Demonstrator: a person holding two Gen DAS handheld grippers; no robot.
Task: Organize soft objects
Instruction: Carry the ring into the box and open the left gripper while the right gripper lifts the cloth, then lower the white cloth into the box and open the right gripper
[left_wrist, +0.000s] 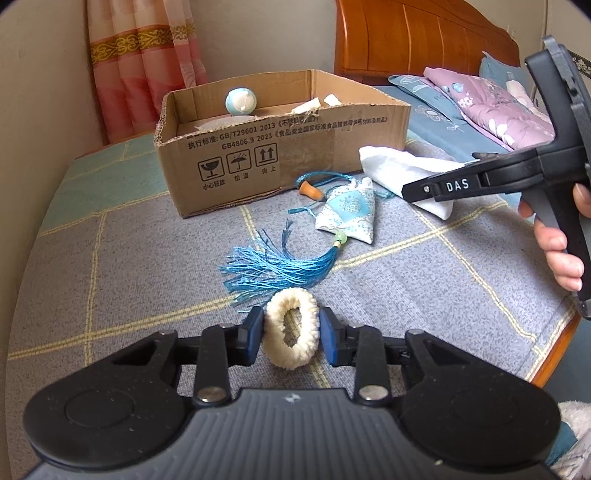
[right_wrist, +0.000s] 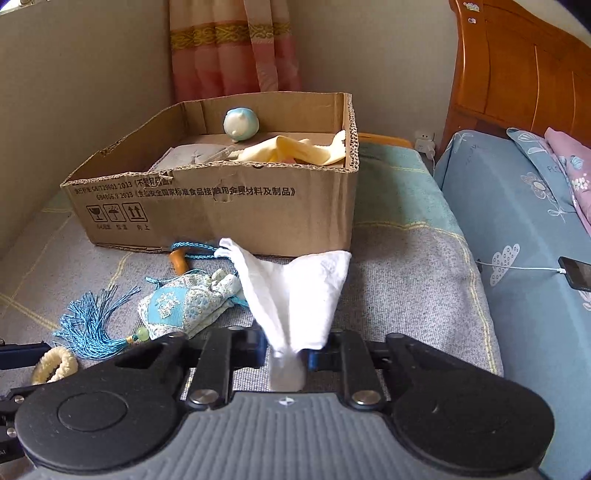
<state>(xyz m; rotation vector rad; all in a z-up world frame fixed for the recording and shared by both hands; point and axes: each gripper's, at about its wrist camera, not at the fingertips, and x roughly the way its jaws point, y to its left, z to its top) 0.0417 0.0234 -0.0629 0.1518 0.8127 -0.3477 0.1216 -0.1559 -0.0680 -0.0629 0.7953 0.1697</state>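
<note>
A cream fluffy hair ring stands upright between the blue pads of my left gripper, which is shut on it just above the grey checked blanket. The same ring shows at the lower left of the right wrist view. My right gripper is shut on a bunched corner of a white cloth, which fans out in front of the cardboard box. In the left wrist view the right gripper reaches onto the white cloth, with a hand on its handle.
A patterned sachet with a blue tassel and a wooden bead lies between the grippers. The box holds a blue-white plush ball and yellow cloth. A phone and pillows lie right.
</note>
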